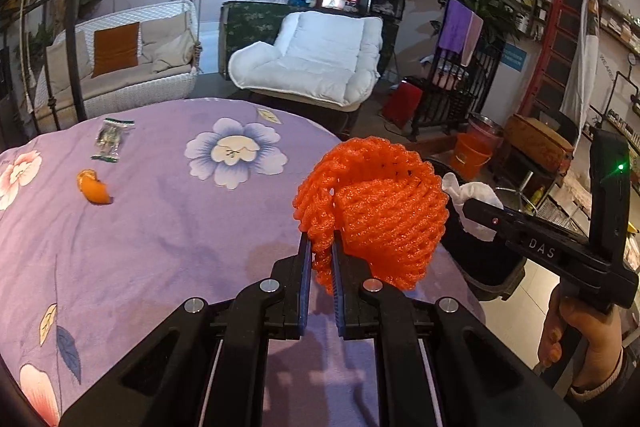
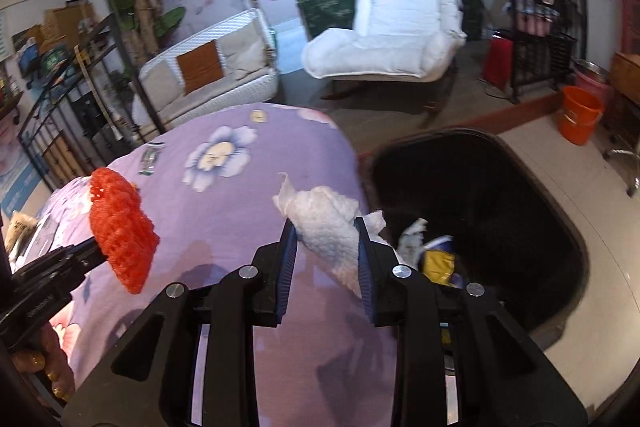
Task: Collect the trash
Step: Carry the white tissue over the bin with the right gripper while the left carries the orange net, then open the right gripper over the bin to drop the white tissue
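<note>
Just beyond the right gripper (image 2: 326, 227), which is pinching a white tissue (image 2: 320, 219), the black bin (image 2: 560, 227) is already holding scraps. The left gripper (image 1: 322, 247) is clamping an orange foam net (image 1: 376, 203). Far to its left, an orange peel (image 1: 94, 187) and wrapper (image 1: 109, 139) are waiting on the purple cloth (image 1: 160, 227) (nothing blocking).

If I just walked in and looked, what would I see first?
Probably the bright orange foam net, pinched in the left gripper above the purple flowered cloth. Next, the crumpled white tissue held in the right gripper, right beside the black trash bin. An orange peel and a small wrapper lie on the cloth.
</note>
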Action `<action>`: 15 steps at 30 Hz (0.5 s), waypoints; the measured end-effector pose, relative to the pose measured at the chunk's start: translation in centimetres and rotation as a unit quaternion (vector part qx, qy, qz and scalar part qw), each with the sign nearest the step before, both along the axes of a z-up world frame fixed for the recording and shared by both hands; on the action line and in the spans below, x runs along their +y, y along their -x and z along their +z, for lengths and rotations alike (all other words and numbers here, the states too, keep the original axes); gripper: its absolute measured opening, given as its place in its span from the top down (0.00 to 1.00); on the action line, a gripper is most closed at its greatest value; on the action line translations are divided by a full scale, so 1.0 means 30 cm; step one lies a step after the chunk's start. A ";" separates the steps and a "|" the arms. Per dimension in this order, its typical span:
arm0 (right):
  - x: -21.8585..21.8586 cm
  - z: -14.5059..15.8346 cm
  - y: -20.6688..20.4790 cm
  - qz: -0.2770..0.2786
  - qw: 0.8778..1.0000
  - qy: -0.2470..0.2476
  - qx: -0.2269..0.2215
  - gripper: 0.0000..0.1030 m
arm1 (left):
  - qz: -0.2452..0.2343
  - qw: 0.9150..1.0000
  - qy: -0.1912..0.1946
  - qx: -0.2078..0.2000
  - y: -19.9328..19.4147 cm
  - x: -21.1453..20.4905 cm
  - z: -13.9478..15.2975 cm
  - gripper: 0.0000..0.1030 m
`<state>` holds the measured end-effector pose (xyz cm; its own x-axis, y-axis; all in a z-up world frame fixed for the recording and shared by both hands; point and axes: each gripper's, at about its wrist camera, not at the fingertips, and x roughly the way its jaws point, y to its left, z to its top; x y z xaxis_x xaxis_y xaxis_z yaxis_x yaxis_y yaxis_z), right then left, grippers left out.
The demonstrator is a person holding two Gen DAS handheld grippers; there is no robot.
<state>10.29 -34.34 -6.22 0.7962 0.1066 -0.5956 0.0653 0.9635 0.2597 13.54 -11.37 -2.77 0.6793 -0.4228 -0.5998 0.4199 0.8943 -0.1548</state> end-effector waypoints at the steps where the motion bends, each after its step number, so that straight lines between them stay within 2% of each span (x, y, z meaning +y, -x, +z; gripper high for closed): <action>1: -0.030 -0.008 0.004 -0.011 1.000 0.001 0.003 0.72 | -0.008 1.000 -0.001 0.000 -0.001 -0.020 -0.002 0.90; 9: -0.203 -0.075 -0.008 -0.080 0.996 0.013 0.036 0.70 | -0.059 0.998 -0.005 0.008 -0.018 -0.135 -0.022 0.90; 15: -0.279 -0.145 -0.053 -0.107 0.992 0.012 0.060 0.70 | -0.077 0.997 -0.011 0.014 -0.028 -0.197 -0.031 0.90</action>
<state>11.88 -42.70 -10.58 0.7221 -0.0717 -0.6881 0.2978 0.9300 0.2156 14.40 -17.27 -3.69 0.5904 -0.5074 -0.6277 0.5476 0.8231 -0.1504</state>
